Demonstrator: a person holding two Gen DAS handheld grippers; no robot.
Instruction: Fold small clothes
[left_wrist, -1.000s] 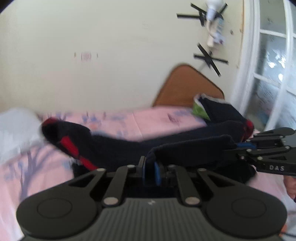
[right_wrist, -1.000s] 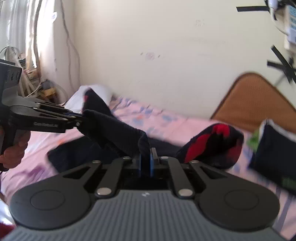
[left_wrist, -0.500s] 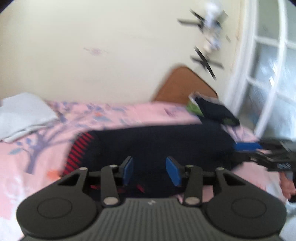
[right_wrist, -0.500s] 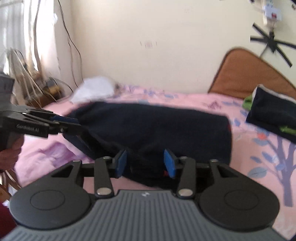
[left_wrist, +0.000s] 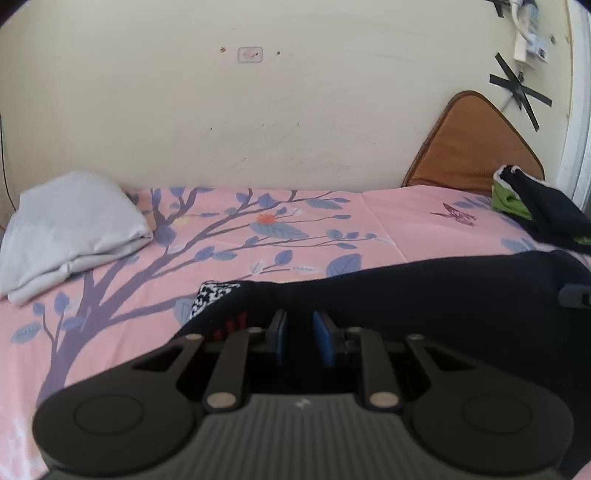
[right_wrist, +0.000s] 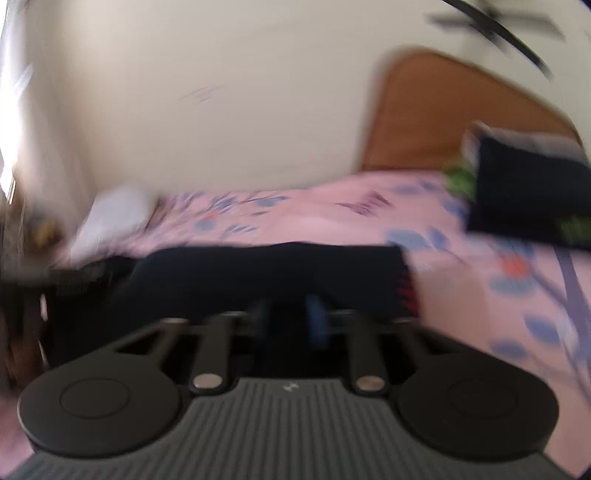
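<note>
A dark navy garment with red striped trim lies folded flat on the pink bedsheet. My left gripper is open, low over the garment's near left edge, its blue pads apart with dark cloth showing between them. In the blurred right wrist view the same garment lies across the bed, red trim at its right end. My right gripper is open just above the garment's near edge. The tip of the right gripper shows at the left wrist view's right edge.
A folded pale grey cloth lies at the bed's far left. A folded dark and green pile sits at the far right by a brown headboard. The wall runs behind the bed.
Both grippers let go of the garment, which dropped from held-up to flat on the bed. Both then moved in low over its near edge, jaws a little narrower than half a second ago.
</note>
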